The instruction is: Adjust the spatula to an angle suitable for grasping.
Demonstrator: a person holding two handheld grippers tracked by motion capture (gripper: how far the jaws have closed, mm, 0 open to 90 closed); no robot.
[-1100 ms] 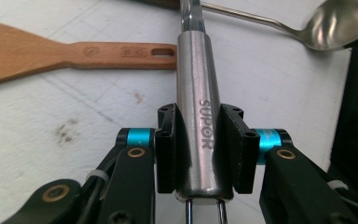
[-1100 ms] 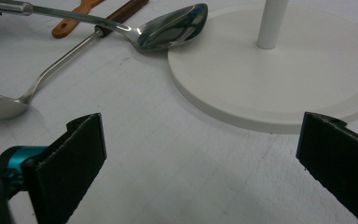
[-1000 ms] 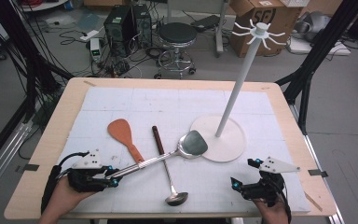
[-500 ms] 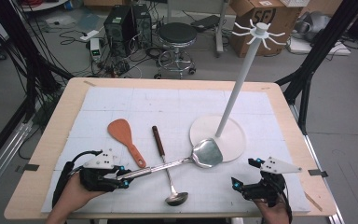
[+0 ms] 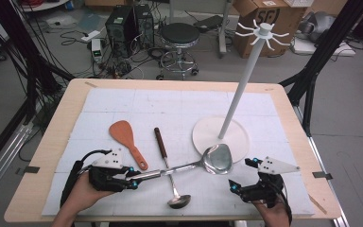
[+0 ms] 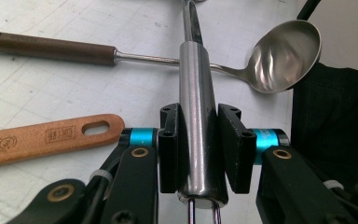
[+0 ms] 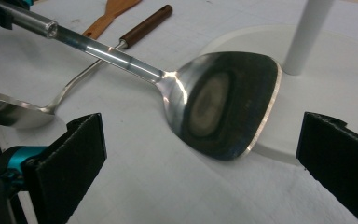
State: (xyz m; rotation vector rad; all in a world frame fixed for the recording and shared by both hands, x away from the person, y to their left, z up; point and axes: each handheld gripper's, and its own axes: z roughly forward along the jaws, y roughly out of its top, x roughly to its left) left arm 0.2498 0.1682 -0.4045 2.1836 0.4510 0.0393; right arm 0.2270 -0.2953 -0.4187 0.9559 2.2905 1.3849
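Left gripper: clamped on the round steel handle of the spatula, jaws tight either side, near bottom-left of table in high view.
Left hand: wrapped round gripper body, forearm entering from bottom edge.
Spatula: handle runs from left gripper out to the right; blade raised off the mat, tilted, overlapping front rim of white stand base. Touching the base or just above it: hard to tell.
Change: blade swung right and toward the near edge since a second ago, when it sat left of the base; left gripper moved rightward too.
Ladle: flat on mat, wooden grip pointing away, bowl at near edge; spatula handle crosses over its shaft. Unmoved.
Rice paddle: orange-brown, on mat left of ladle, apart from it. Unmoved.
Right gripper: jaws wide apart, nothing between them, facing spatula blade; low at right near edge, same spot as before.
Stand pole: white, upright from base, hooks at top.
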